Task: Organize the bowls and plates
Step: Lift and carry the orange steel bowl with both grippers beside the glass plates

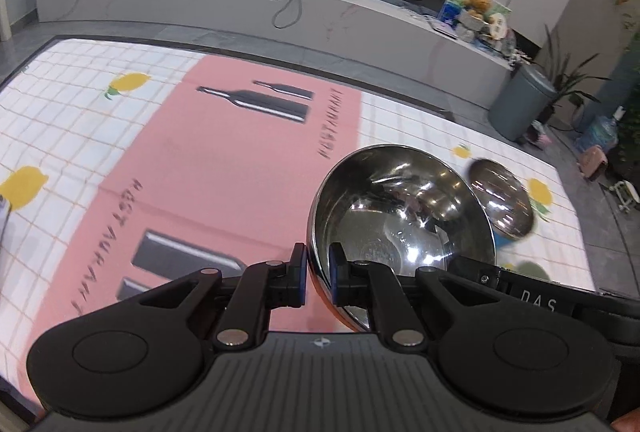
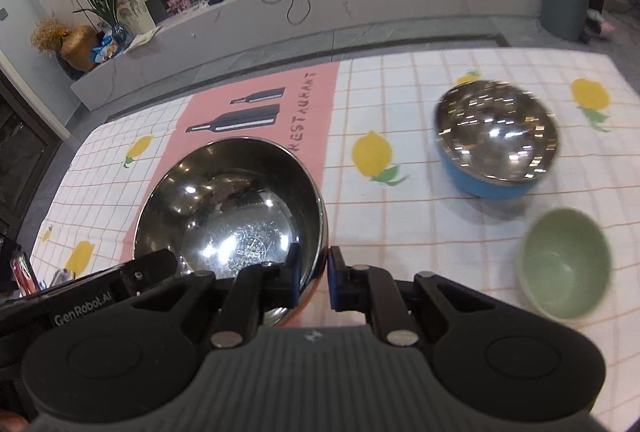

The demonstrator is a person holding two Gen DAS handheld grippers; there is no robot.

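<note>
A large steel bowl [image 1: 400,216] is held tilted above the tablecloth by both grippers. My left gripper [image 1: 318,274] is shut on its near left rim. My right gripper [image 2: 314,280] is shut on its right rim; the bowl fills the left centre of the right wrist view [image 2: 232,216]. A steel bowl with a blue outside [image 2: 496,140] sits on the cloth at the right, also blurred in the left wrist view [image 1: 500,200]. A small green bowl [image 2: 564,268] stands in front of it, near my right gripper.
The table has a white checked cloth with lemons [image 2: 372,156] and a pink panel [image 1: 208,152] printed with bottles. Beyond the far edge are a low marble TV bench [image 1: 280,4] and a grey bin [image 1: 520,104].
</note>
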